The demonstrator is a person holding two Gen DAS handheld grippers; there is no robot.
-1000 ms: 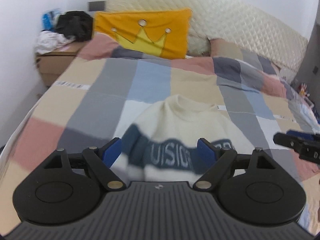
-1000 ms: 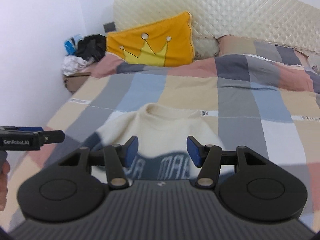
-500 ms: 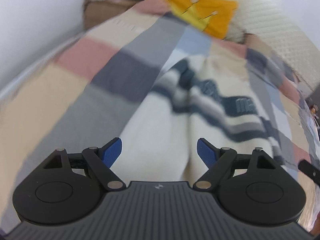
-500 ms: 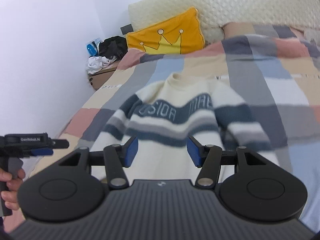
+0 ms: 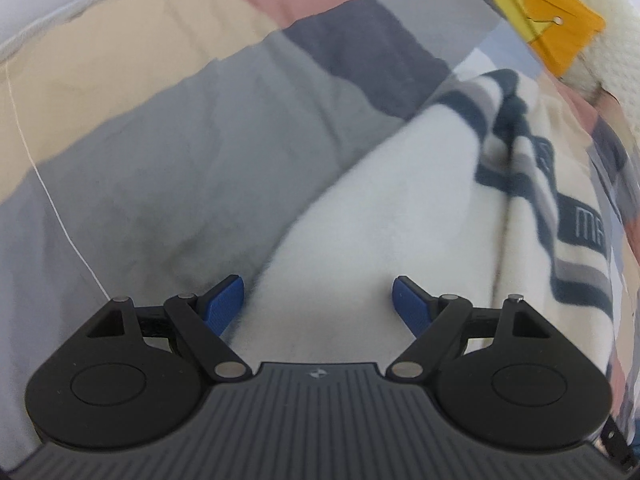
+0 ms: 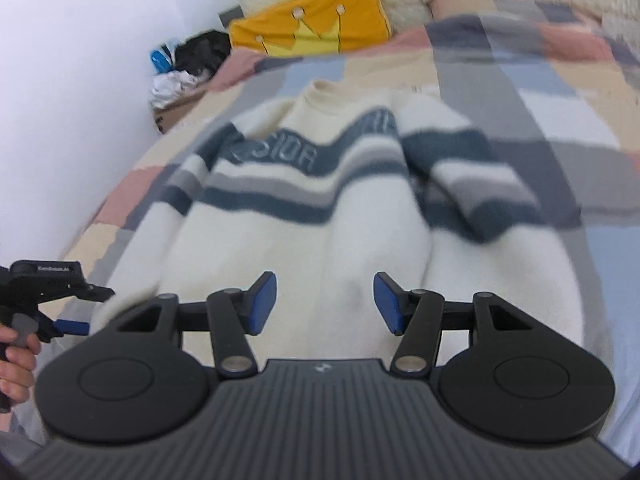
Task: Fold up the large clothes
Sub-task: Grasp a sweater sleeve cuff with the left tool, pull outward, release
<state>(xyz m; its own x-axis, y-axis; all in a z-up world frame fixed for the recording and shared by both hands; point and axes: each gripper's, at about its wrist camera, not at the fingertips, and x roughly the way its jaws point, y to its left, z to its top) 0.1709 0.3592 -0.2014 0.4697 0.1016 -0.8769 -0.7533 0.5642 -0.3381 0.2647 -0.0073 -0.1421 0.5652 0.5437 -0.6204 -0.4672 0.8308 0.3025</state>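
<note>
Both grippers gape empty; only the right wrist view shows the whole sweater [image 6: 304,200] and a hand [image 6: 14,364].

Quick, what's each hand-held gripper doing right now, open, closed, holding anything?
Left hand-held gripper: open, empty, over the cream knitted sweater with navy stripes.
Right hand-held gripper: open, empty, above the sweater's lower body.

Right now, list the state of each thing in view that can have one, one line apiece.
cream knit sweater with navy and grey stripes: spread face up on the bed, unfolded, rumpled, one sleeve bent across its side.
left gripper: open, over the sweater's plain lower part, holding nothing.
right gripper: open, over the sweater's hem area, holding nothing.
orange crown-print pillow: propped against the headboard.
</note>
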